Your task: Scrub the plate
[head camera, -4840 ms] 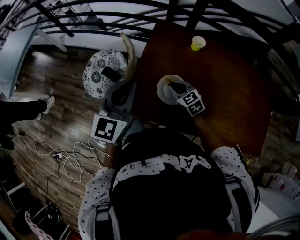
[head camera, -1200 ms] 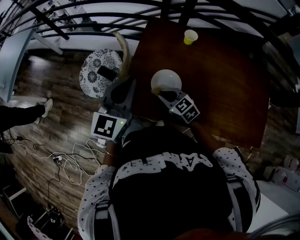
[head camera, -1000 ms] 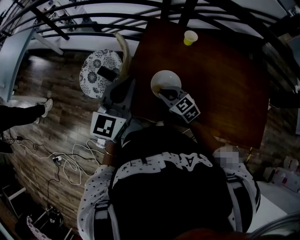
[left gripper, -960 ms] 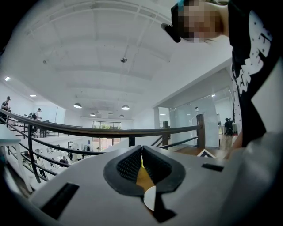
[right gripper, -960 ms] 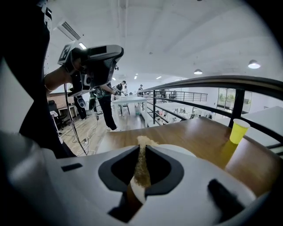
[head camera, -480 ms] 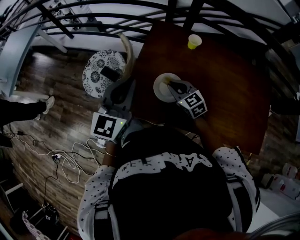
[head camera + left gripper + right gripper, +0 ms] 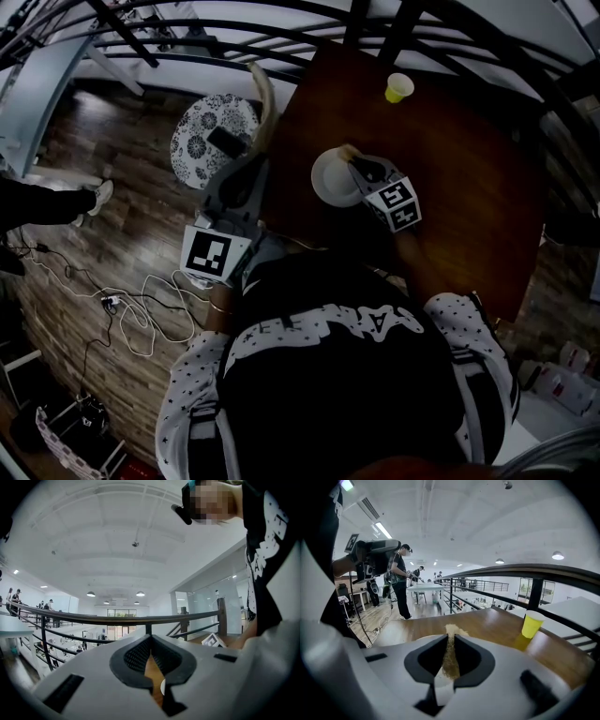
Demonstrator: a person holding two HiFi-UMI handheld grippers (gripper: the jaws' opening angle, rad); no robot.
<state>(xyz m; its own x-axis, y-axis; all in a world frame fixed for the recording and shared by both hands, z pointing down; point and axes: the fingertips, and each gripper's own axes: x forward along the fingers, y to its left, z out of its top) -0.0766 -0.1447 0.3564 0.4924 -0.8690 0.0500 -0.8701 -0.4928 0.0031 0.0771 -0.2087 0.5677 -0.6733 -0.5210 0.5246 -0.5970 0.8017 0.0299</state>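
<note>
A round white plate point(image 7: 330, 183) is set flat near the wooden table's point(image 7: 469, 159) left edge. A coarse tan pad point(image 7: 450, 653), clamped by the right gripper point(image 7: 358, 165), is pointed far-left over it. The left gripper point(image 7: 151, 648) is held nearly closed, empty.

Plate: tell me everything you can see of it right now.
The plate is round, white and plain, seemingly ceramic, lying flat near the left edge of the dark wooden table. The right gripper hangs over its far right rim, jaws shut on a tan scrubber at that rim. Whether it is dirty cannot be told.
</note>
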